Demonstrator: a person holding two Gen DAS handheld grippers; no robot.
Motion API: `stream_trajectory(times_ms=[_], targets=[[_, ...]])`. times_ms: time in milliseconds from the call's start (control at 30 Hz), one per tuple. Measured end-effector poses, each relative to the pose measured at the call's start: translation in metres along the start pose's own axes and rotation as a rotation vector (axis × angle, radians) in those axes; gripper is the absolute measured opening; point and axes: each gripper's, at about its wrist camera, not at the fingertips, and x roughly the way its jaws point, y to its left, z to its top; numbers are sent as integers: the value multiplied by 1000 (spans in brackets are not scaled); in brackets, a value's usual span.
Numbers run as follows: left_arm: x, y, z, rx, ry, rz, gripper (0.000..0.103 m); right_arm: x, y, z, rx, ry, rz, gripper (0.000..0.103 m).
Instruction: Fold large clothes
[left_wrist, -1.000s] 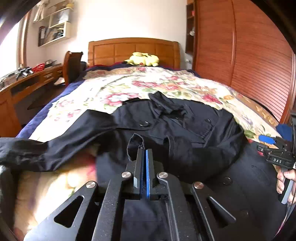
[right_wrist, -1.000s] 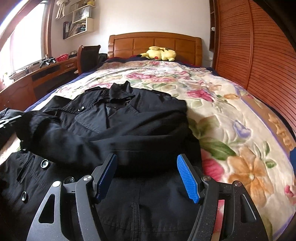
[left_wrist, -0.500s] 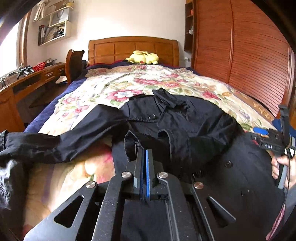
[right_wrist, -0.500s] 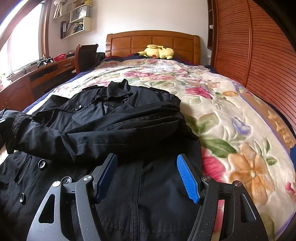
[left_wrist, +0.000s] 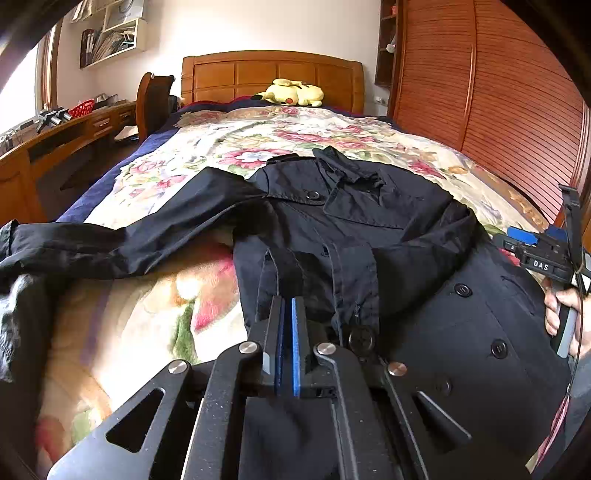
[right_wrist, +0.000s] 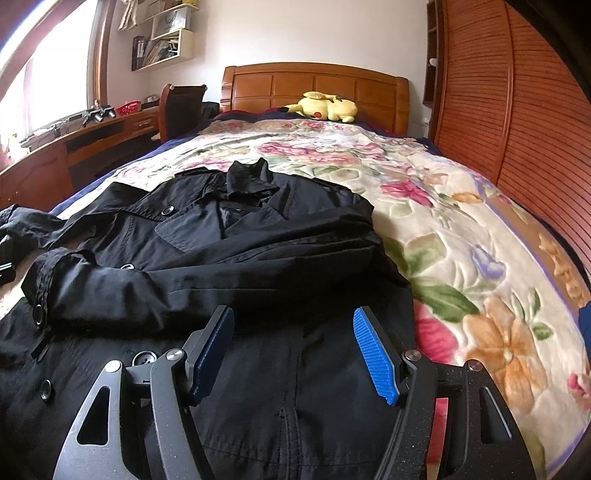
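A black button-front coat (left_wrist: 388, 221) lies face up on the floral bedspread (left_wrist: 229, 147), collar toward the headboard. One sleeve is folded across the chest, its cuff (left_wrist: 280, 266) at the tips of my left gripper (left_wrist: 288, 301). That gripper's jaws are opening, a thin gap shows between the blue pads, and the cuff edge still sits at the gap. The other sleeve (left_wrist: 129, 240) stretches out to the left. My right gripper (right_wrist: 293, 317) stands open just above the coat's lower half (right_wrist: 295, 387) with nothing between its fingers. It also shows at the right, held by a hand (left_wrist: 554, 306).
A yellow plush toy (right_wrist: 325, 105) lies by the wooden headboard (right_wrist: 314, 85). A slatted wooden wardrobe (right_wrist: 517, 129) runs along the right of the bed. A desk (left_wrist: 55, 144) and chair (left_wrist: 155, 99) stand to the left. Bare bedspread (right_wrist: 461, 240) lies right of the coat.
My left gripper has drawn back and lowered with the cuff, laying the sleeve across the coat front. Its pads, pressed together before, now show a small gap. The right gripper has stayed still.
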Motion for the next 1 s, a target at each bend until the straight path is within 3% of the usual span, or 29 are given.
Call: stream_trajectory(times_ms=[33, 100, 267, 500, 633, 767, 967, 1000], targets=[[2, 0, 2, -4, 5, 2, 14, 0, -1, 0, 0, 0, 0, 69], [5, 1, 5, -14, 9, -11, 34, 0, -1, 0, 3, 2, 0, 69], [18, 3, 24, -17, 26, -7, 57, 3, 3, 0, -3, 9, 3, 69], [58, 22, 43, -79, 96, 12, 58, 6, 5, 1, -7, 16, 15, 69], [77, 27, 45, -104, 159, -20, 58, 8, 4, 2, -5, 18, 24, 69], [83, 16, 42, -64, 177, -40, 44, 9, 7, 2, -9, 19, 26, 69], [78, -1, 38, -1, 187, -68, 6, 10, 9, 2, -6, 21, 32, 69], [71, -4, 37, 9, 164, -68, 6, 10, 8, 2, -2, 21, 35, 69]])
